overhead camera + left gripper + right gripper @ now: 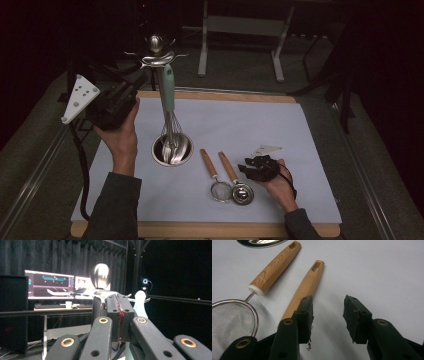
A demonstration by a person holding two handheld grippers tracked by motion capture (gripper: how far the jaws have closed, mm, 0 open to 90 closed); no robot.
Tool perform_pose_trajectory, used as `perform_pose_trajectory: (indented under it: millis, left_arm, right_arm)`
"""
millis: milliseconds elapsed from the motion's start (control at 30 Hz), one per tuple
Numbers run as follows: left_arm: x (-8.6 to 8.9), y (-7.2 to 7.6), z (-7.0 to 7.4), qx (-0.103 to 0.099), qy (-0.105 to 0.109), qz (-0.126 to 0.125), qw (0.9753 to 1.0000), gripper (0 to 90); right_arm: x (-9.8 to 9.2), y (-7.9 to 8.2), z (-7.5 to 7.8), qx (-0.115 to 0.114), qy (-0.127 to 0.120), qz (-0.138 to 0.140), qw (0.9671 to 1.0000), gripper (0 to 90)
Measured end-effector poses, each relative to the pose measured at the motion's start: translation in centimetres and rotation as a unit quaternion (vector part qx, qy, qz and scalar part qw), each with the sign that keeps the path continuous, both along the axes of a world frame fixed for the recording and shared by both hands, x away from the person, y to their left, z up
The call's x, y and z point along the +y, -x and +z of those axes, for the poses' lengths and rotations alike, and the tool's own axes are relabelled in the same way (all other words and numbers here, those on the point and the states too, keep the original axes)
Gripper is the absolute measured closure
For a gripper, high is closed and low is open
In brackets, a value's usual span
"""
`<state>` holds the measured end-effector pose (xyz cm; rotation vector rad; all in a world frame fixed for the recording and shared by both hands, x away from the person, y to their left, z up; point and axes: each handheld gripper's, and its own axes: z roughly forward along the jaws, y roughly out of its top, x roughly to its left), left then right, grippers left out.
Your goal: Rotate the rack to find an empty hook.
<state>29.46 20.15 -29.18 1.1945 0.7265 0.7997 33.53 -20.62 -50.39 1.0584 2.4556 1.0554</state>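
A steel utensil stand (172, 150) with a round base and a knob (156, 44) on top stands left of centre on the white mat (300, 140). A whisk with a mint handle (167, 90) hangs from its hooks. My left gripper (136, 86) is raised beside the stand's top, jaws shut (118, 300), with the knob (100, 275) and the handle's tip (140, 305) just beyond. My right gripper (250, 167) rests low on the mat, open (328, 300). Its left jaw lies over the wooden handle (305, 287) of a small ladle (242, 192). A mesh strainer (232, 317) lies alongside.
The strainer's wooden handle (209, 162) and the ladle's handle (227, 166) lie parallel, right of the stand's base. The mat sits on a wooden board (215, 95) with its right half bare. Monitors on a desk (50, 287) stand far behind.
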Motion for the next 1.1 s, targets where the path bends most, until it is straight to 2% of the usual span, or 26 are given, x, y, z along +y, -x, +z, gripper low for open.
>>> perform_pose_trajectory:
  millis: [333, 600, 900, 1100]
  left_arm:
    - [1.3, -1.2, 0.3, 0.020, 0.016, 0.027, 0.9993, 90.0]
    - [1.7, -2.4, 0.8, 0.037, 0.013, 0.051, 0.9979, 90.0]
    - [1.8, -3.5, 1.2, 0.055, 0.014, 0.059, 0.9966, 90.0]
    - [1.8, -3.8, 1.3, 0.060, 0.011, 0.061, 0.9962, 90.0]
  right_arm:
    - [-0.1, 0.0, -0.1, 0.000, -0.001, 0.000, 1.0000, 59.1]
    - [0.2, 0.1, -0.2, 0.002, 0.003, 0.006, 1.0000, 59.2]
    - [0.1, 0.1, -0.1, 0.001, 0.000, 0.005, 1.0000, 59.2]
    - [0.0, 0.1, 0.0, -0.001, -0.001, 0.004, 1.0000, 59.2]
